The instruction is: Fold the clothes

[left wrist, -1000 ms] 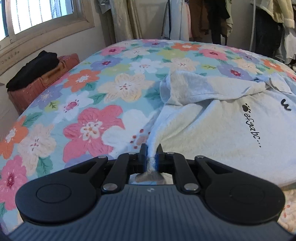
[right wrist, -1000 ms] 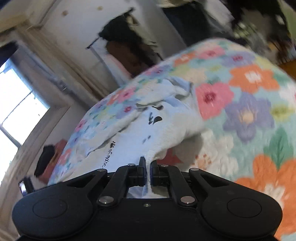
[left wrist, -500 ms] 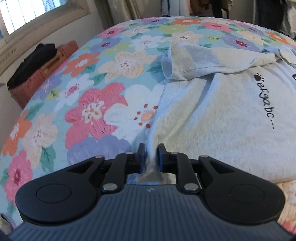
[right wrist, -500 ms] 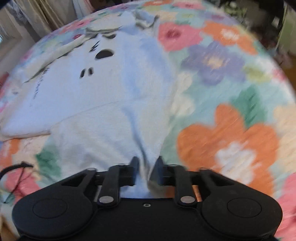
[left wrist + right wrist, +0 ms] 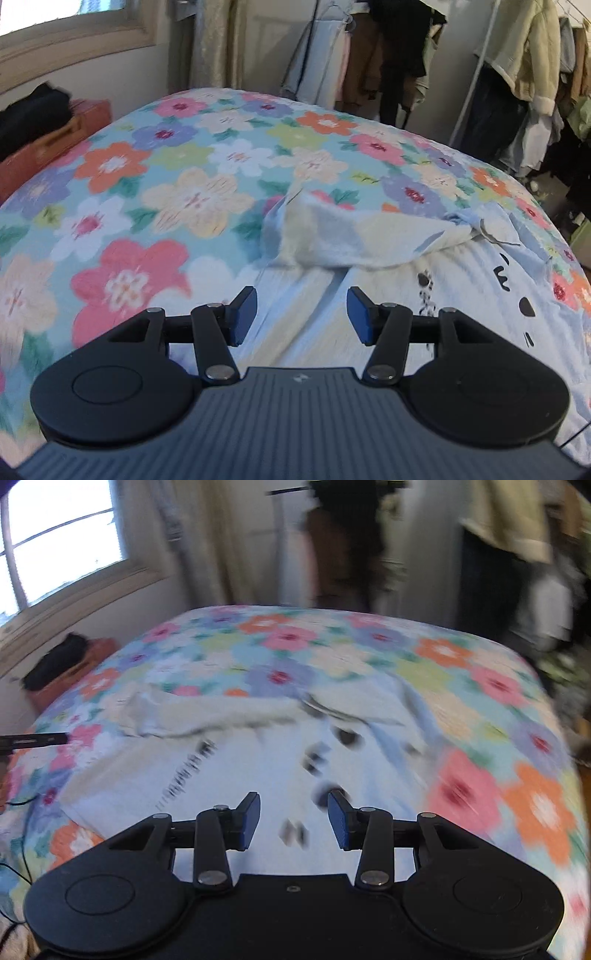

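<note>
- Pale grey sweatshirt [image 5: 406, 314] is lying spread on the floral bed [image 5: 166, 192], print side up, its body running away from both cameras toward the neckline.
- One sleeve [image 5: 351, 240] is lying folded across the chest, crosswise to that long axis, just ahead of the left gripper [image 5: 302, 314].
- Left gripper is hovering over the garment's left part, jaws spread wide, grasping nothing.
- Right gripper [image 5: 293, 819] is hanging over the printed middle, jaws likewise parted and empty; this view is blurring.
- Judging by position, the left is sitting nearer the folded sleeve, the right nearer the far-side edge.
</note>
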Tool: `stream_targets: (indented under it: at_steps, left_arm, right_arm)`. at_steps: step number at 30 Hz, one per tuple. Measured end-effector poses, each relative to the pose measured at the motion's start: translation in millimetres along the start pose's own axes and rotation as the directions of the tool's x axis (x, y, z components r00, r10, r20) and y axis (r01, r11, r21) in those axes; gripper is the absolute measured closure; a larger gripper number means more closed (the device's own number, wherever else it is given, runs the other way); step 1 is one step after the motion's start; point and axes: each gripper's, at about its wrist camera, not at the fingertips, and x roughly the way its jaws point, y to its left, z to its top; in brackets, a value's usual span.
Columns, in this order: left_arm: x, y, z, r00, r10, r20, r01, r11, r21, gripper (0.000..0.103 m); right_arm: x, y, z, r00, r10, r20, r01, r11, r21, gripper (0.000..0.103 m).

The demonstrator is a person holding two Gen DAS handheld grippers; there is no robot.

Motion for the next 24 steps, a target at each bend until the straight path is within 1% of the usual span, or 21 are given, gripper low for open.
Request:
stream_targets:
  at_steps: [1, 2, 5, 8, 9, 10, 11, 13, 16, 17, 18, 19, 20, 21, 22, 23, 24]
  left_arm:
    - [9.0, -5.0, 5.3, 1.0, 0.007, -0.014, -0.006, 1.0, 0.017, 0.031]
    - [19.6, -8.8, 10.2, 0.999, 0.021, -0.033, -0.02, 0.999, 0.031, 0.03]
    - [56.3, -14.0, 24.4, 0.994, 0.058, -0.092, -0.052, 0.996, 0.07, 0.03]
    - [92.8, -13.4, 37.5, 0.986, 0.093, -0.14, -0.081, 0.992, 0.095, 0.03]
    - [104.3, -11.5, 41.4, 0.983, 0.104, -0.152, -0.09, 0.991, 0.097, 0.028]
    - [115.4, -8.7, 44.5, 0.981, 0.106, -0.164, -0.091, 0.991, 0.094, 0.026]
    - [126.0, -4.0, 45.6, 0.98, 0.089, -0.177, -0.075, 0.994, 0.081, 0.025]
    - [147.0, 5.4, 47.7, 0.978, 0.054, -0.203, -0.043, 0.998, 0.055, 0.023]
    - [178.6, 19.6, 51.0, 0.971, 0.0, -0.239, 0.003, 1.0, 0.013, 0.023]
    - [187.3, 24.1, 51.6, 0.969, -0.026, -0.244, 0.025, 1.0, -0.005, 0.026]
    - [191.3, 27.6, 51.5, 0.97, -0.067, -0.233, 0.062, 0.998, -0.029, 0.039]
    - [194.2, 29.5, 52.1, 0.971, -0.104, -0.217, 0.098, 0.994, -0.039, 0.066]
    - [196.3, 29.8, 53.1, 0.969, -0.138, -0.207, 0.133, 0.99, -0.039, 0.085]
    - [197.9, 30.2, 54.3, 0.966, -0.171, -0.196, 0.166, 0.985, -0.042, 0.095]
    - [197.7, 29.9, 55.8, 0.964, -0.196, -0.18, 0.191, 0.981, -0.046, 0.095]
    - [196.5, 27.8, 58.0, 0.966, -0.201, -0.162, 0.198, 0.98, -0.033, 0.095]
    - [194.6, 24.2, 60.8, 0.971, -0.194, -0.143, 0.195, 0.981, -0.006, 0.095]
  right_arm:
    - [16.0, 3.5, 9.9, 1.0, 0.021, -0.008, -0.021, 1.0, -0.015, 0.052]
    - [32.3, 7.0, 18.3, 0.999, 0.037, -0.015, -0.038, 0.999, -0.03, 0.052]
    - [86.4, 16.9, 21.8, 0.998, 0.04, -0.056, -0.044, 0.997, -0.067, 0.052]
    - [129.8, 21.6, 29.4, 0.994, 0.04, -0.105, -0.054, 0.988, -0.141, 0.052]
    - [139.9, 23.7, 34.4, 0.993, 0.025, -0.112, -0.046, 0.982, -0.186, 0.052]
    - [149.4, 26.0, 39.5, 0.993, 0.011, -0.117, -0.038, 0.972, -0.234, 0.052]
    - [156.5, 28.9, 45.2, 0.993, 0.0, -0.117, -0.035, 0.955, -0.294, 0.052]
    - [170.5, 34.5, 56.0, 0.993, -0.019, -0.114, -0.029, 0.912, -0.409, 0.052]
    - [189.3, 39.5, 63.1, 0.996, -0.01, -0.092, -0.041, 0.842, -0.538, 0.052]
    - [195.6, 41.2, 65.5, 0.996, -0.006, -0.085, -0.044, 0.814, -0.579, 0.052]
    - [201.8, 42.9, 67.8, 0.997, -0.002, -0.078, -0.047, 0.785, -0.618, 0.052]
    - [208.1, 44.5, 70.2, 0.997, 0.003, -0.071, -0.049, 0.754, -0.656, 0.052]
    - [214.6, 46.1, 72.4, 0.998, 0.01, -0.066, -0.052, 0.726, -0.686, 0.052]
    - [223.0, 47.5, 74.0, 0.998, 0.022, -0.063, -0.06, 0.716, -0.695, 0.052]
    - [234.1, 50.4, 74.1, 0.998, 0.022, -0.056, -0.056, 0.694, -0.717, 0.053]
    - [242.6, 53.0, 73.2, 0.999, 0.016, -0.048, -0.046, 0.673, -0.738, 0.052]
    - [248.8, 53.5, 74.2, 0.999, 0.019, -0.038, -0.041, 0.669, -0.742, 0.052]
